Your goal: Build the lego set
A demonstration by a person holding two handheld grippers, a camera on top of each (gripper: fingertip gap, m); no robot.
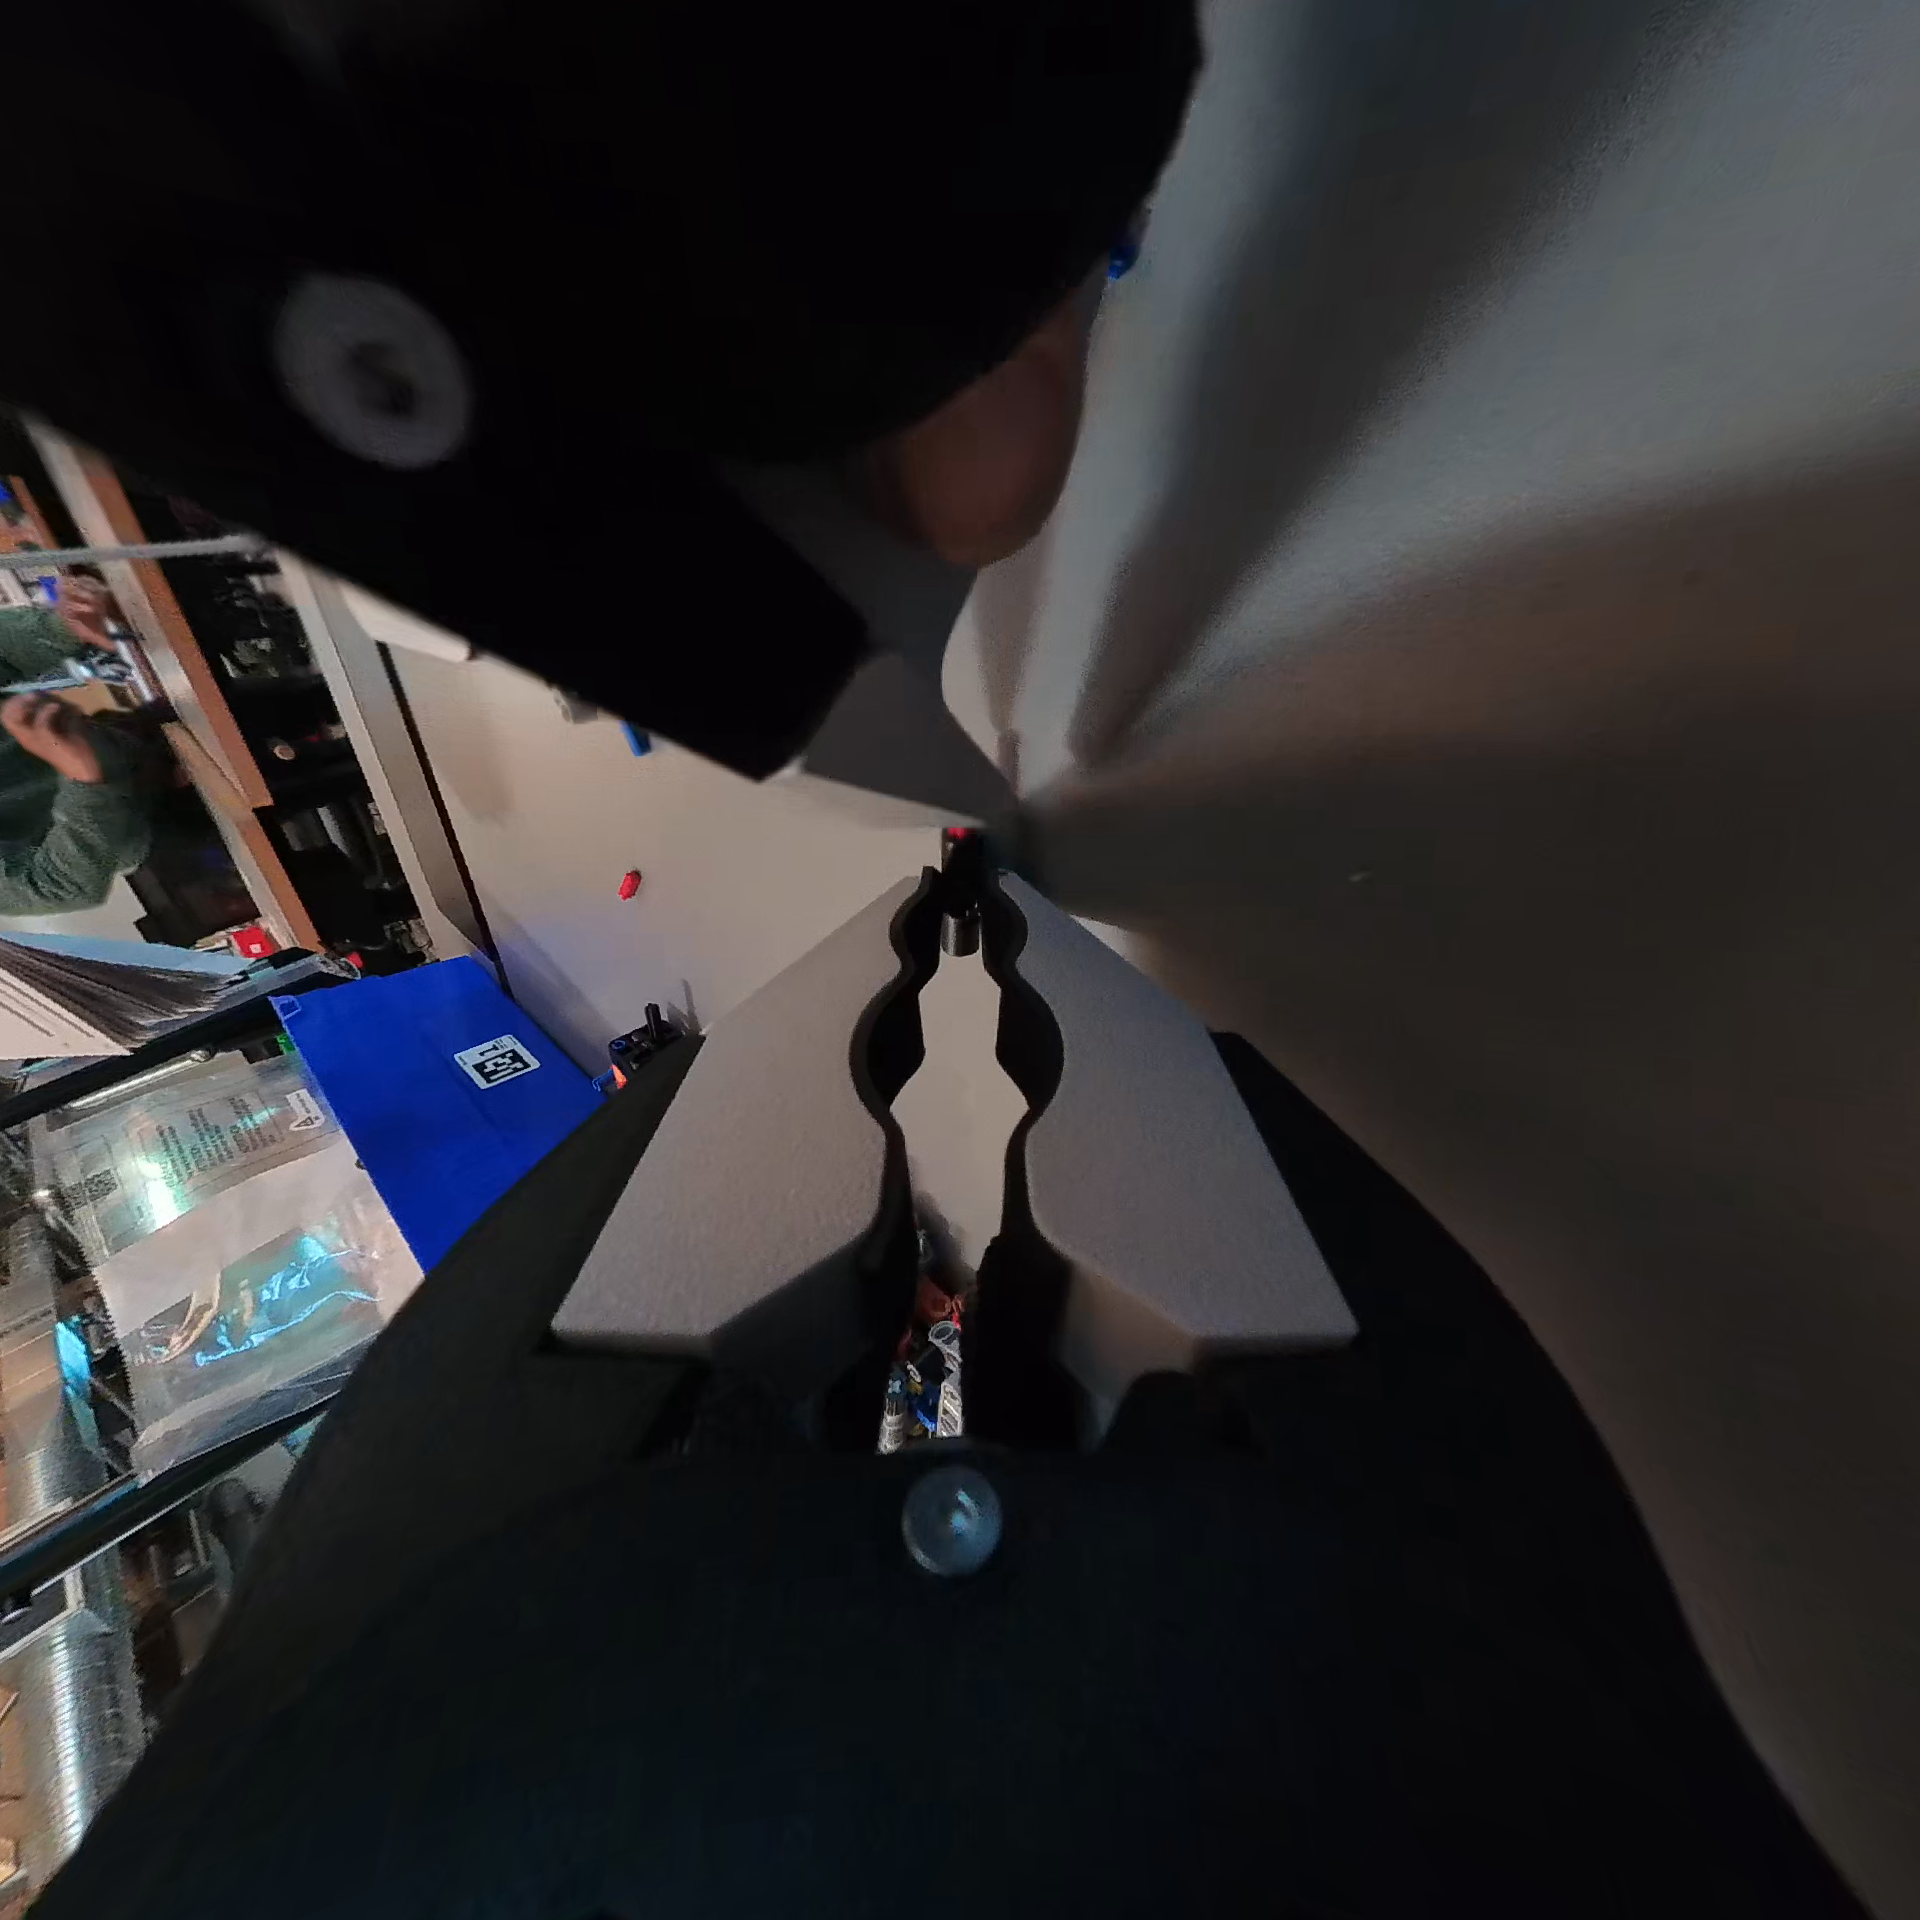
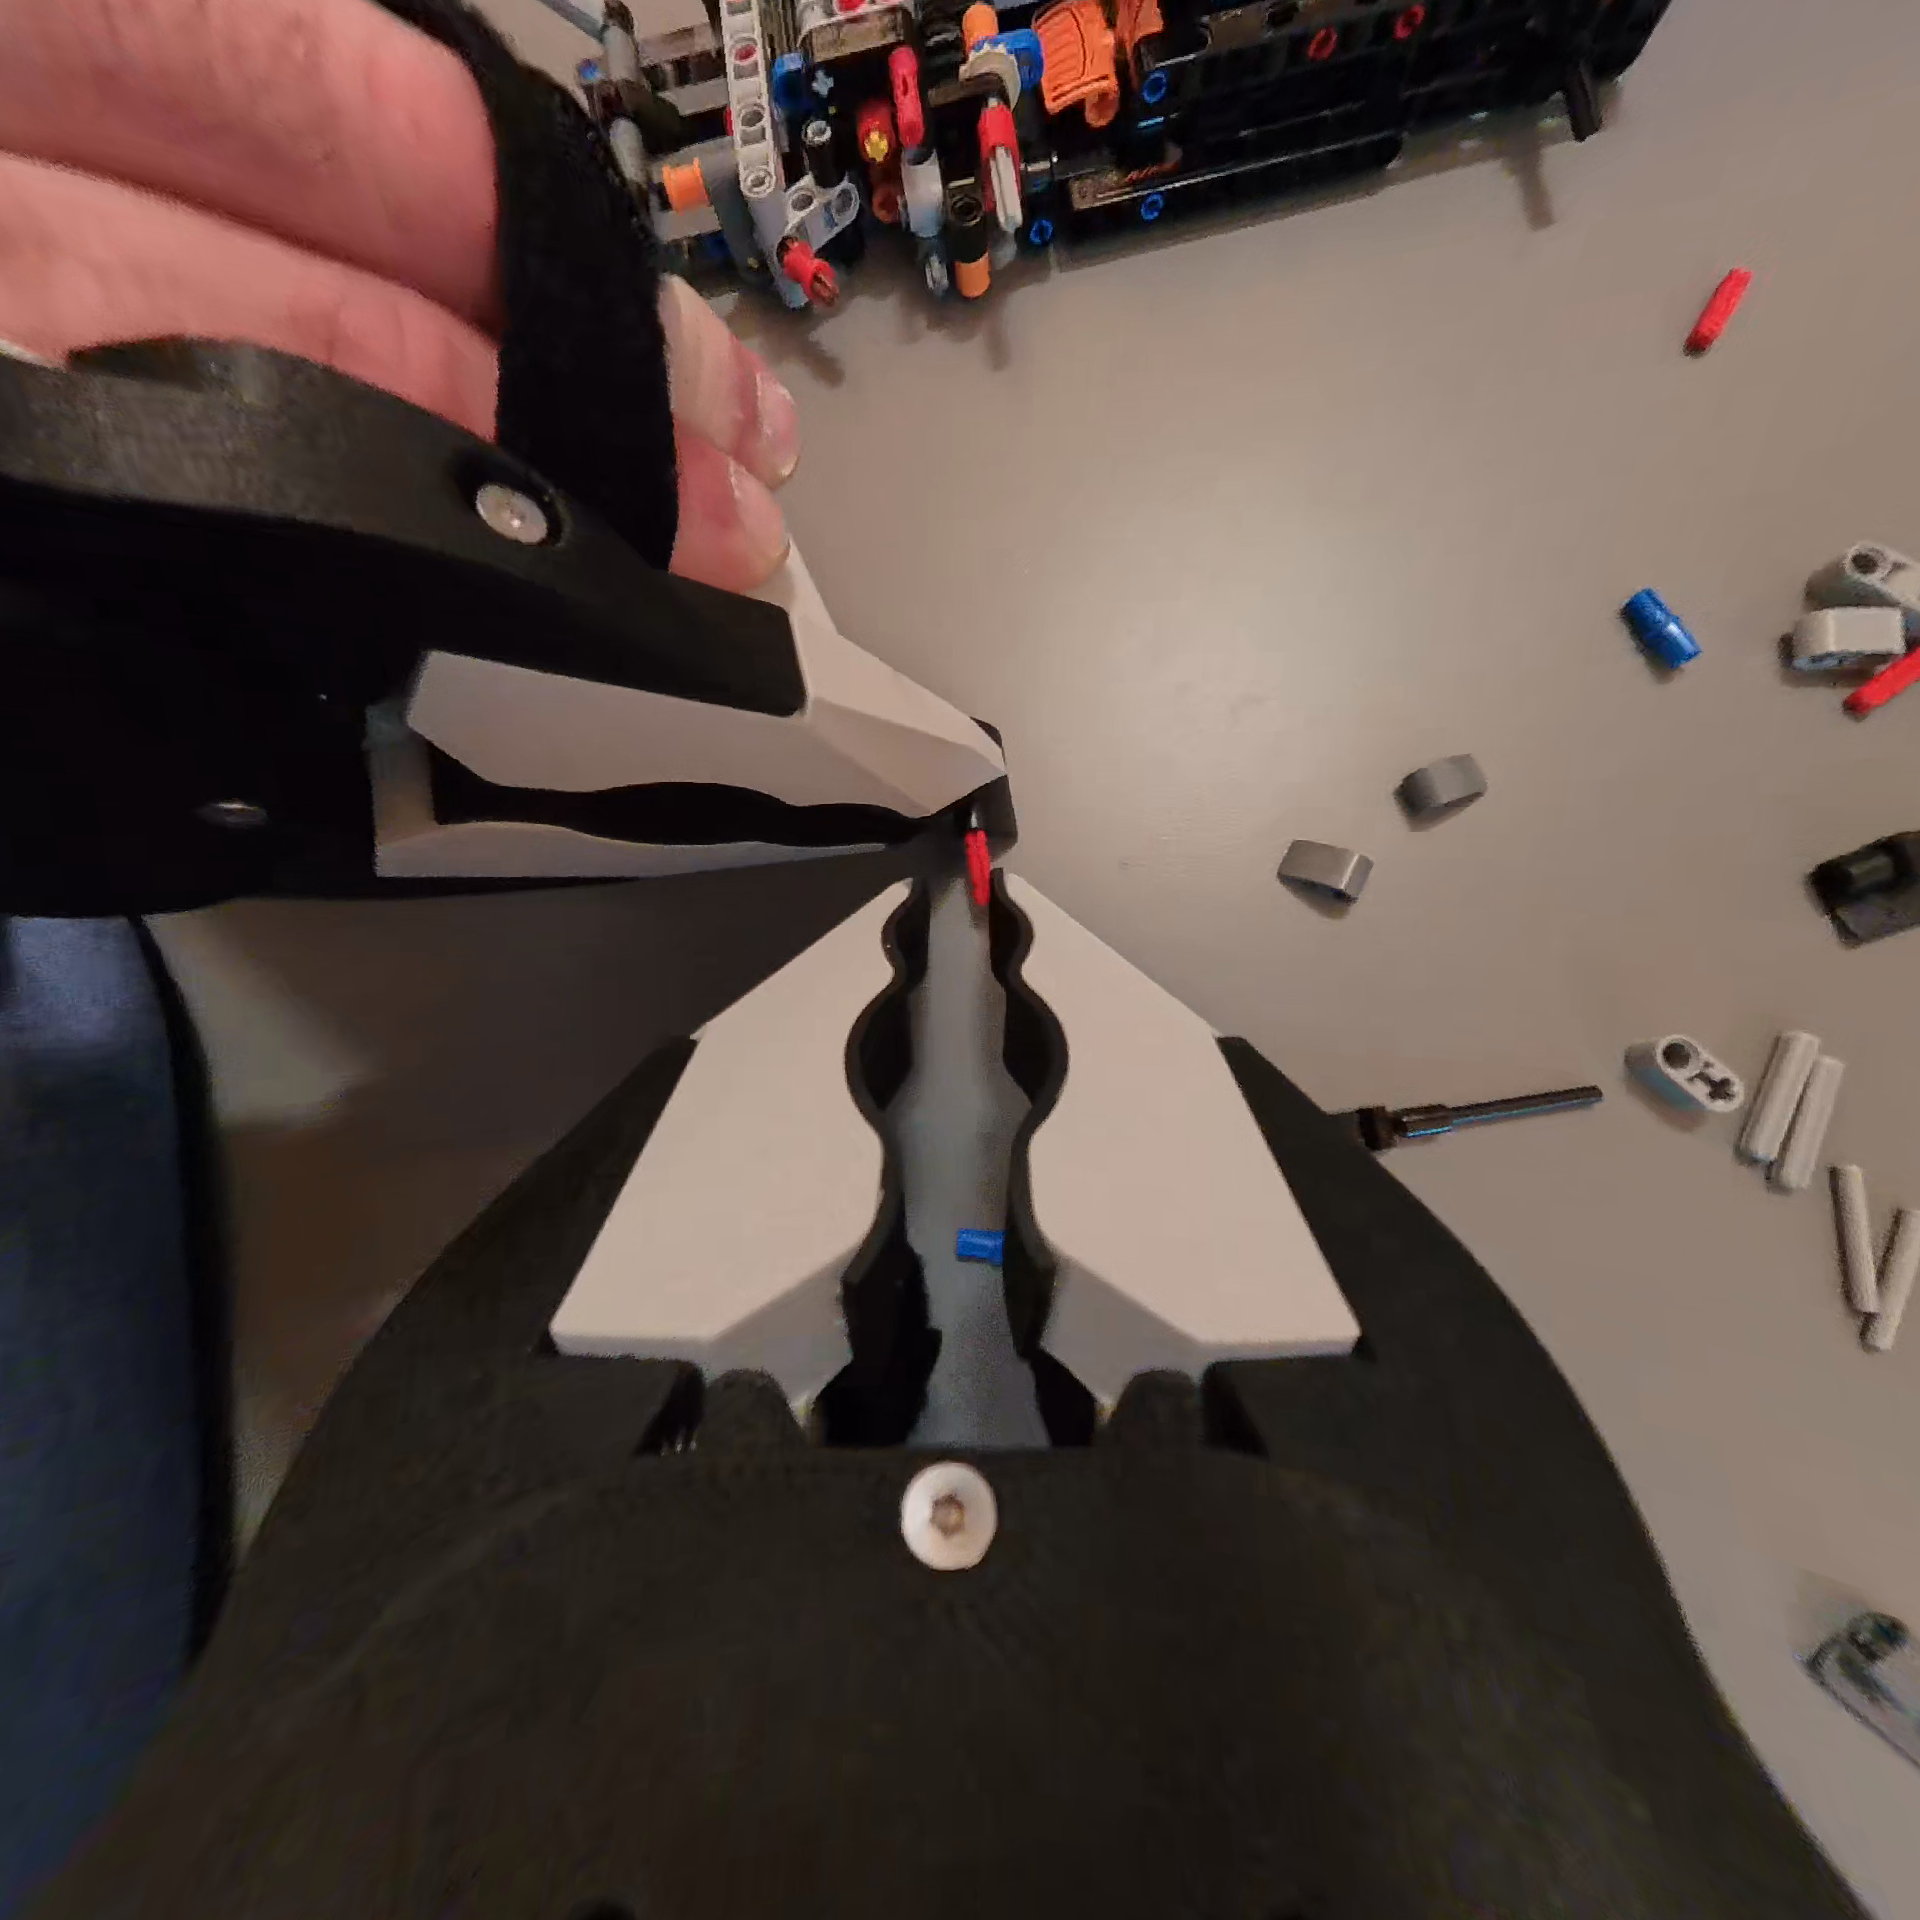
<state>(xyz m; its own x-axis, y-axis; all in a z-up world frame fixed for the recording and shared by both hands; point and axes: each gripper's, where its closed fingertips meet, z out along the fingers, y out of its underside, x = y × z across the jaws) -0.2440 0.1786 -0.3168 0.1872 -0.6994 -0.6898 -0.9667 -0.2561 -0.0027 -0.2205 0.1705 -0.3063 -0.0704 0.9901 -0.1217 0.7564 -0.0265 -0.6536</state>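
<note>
My left gripper is shut on a small black cylindrical Lego piece at its tips. My right gripper is shut on a thin red pin. The two grippers meet tip to tip above the grey table. In the right wrist view the left gripper comes in from the left, held by a hand, and the red pin touches the black piece. In the left wrist view the right gripper fills the right side, blurred. The partly built Lego model lies at the far edge.
Loose pieces lie on the table to the right: a red pin, a blue pin, grey connectors, a black axle, grey rods. A blue bin and plastic bags show in the left wrist view. The tips of both grippers are at nearly the same place.
</note>
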